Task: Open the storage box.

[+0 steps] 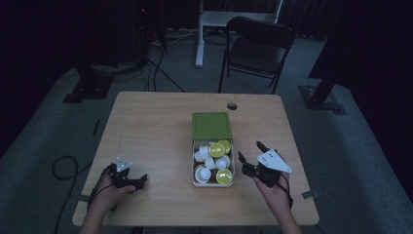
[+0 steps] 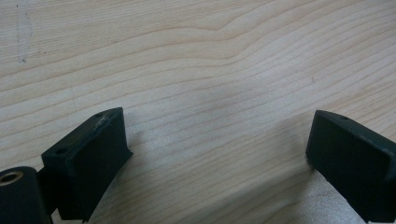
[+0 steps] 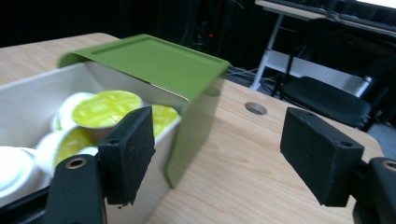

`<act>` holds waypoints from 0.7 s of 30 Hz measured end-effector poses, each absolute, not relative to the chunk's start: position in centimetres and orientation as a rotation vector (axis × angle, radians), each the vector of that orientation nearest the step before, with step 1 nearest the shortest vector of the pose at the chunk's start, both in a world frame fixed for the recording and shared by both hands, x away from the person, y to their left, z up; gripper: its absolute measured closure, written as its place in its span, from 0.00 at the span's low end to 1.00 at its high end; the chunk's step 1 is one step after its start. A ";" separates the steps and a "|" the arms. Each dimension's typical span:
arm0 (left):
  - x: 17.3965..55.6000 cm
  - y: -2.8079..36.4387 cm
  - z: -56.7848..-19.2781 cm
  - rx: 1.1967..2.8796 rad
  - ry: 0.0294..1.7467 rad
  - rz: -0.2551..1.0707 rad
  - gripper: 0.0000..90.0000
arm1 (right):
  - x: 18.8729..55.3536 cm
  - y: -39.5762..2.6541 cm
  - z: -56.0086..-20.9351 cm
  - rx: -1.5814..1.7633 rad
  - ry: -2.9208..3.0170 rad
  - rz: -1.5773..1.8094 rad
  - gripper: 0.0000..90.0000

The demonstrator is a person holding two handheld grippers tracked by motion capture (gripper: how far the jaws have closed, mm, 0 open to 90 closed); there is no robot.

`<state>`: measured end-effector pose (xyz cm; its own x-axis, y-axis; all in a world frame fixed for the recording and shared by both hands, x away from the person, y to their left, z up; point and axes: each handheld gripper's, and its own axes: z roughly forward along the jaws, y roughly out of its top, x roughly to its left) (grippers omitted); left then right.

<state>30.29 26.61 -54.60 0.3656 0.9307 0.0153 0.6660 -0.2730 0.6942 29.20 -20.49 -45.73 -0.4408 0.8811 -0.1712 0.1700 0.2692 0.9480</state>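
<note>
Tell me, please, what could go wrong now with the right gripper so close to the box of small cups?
1. The right gripper stands open right beside the box; one jaw seems close to the wall and could push the box across the table.
2. The green lid covers only the far half, so a knock might shift it.
3. The cups lie piled loosely; grabbing one may tip others out.
</note>
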 end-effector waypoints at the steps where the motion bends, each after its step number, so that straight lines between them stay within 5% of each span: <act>1: 30.3 26.6 -54.6 2.033 1.376 0.573 0.06 | 29.3 -20.7 -45.9 0.964 1.799 1.208 0.27; 21: 30.3 26.6 -54.6 2.034 1.376 0.573 0.06 | 30.3 -25.1 -49.3 1.305 1.684 1.009 0.20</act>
<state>30.29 26.62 -54.59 0.3660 0.9305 0.0159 0.6666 -0.2741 0.6932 30.28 -25.11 -49.35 -0.1846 0.9778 -0.0995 0.3733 0.1634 0.9132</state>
